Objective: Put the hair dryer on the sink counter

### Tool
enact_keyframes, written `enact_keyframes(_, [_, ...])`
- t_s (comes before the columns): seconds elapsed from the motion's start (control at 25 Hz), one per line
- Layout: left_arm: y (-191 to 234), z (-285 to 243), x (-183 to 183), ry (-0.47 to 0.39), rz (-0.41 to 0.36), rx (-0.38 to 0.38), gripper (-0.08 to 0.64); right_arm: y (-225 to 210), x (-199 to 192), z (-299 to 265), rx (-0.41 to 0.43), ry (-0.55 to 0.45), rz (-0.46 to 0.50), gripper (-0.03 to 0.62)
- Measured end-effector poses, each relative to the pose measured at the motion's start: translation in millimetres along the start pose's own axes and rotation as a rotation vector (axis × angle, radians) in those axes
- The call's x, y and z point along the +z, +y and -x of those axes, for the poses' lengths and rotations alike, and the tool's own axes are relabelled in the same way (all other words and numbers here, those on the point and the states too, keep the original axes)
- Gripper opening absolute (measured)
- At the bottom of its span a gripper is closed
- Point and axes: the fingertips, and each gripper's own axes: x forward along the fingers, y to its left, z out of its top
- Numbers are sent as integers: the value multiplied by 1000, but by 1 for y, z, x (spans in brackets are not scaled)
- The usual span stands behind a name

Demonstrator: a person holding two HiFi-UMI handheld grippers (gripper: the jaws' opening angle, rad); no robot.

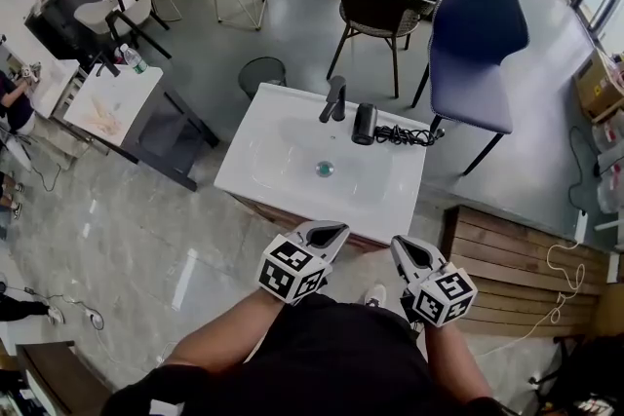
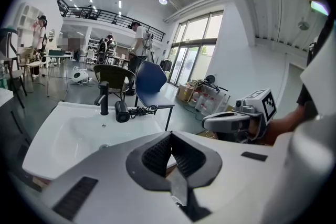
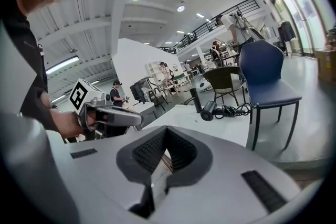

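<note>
A black hair dryer [image 1: 365, 124] lies on the white sink counter [image 1: 263, 172] just right of the black faucet [image 1: 334, 99], its coiled cord [image 1: 408, 135] trailing toward the counter's right edge. It also shows in the left gripper view as the hair dryer [image 2: 122, 111] and in the right gripper view as the hair dryer [image 3: 209, 110]. My left gripper [image 1: 331, 231] and right gripper [image 1: 403, 246] hover side by side in front of the counter's near edge, well short of the dryer. Both are shut and empty: left gripper [image 2: 170, 136], right gripper [image 3: 166, 131].
A blue chair [image 1: 478, 44] and a brown chair [image 1: 375, 10] stand behind the counter. A round dark bin [image 1: 261, 73] sits at its far left corner. A wooden platform [image 1: 507, 278] lies to the right, a white table [image 1: 107, 102] to the left. People stand in the background.
</note>
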Motion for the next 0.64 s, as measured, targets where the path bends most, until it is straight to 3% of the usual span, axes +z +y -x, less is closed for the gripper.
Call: enact_keyframes(0.64, [3, 5, 3, -25, 13, 2, 2, 3, 1, -1, -7, 0, 5, 2])
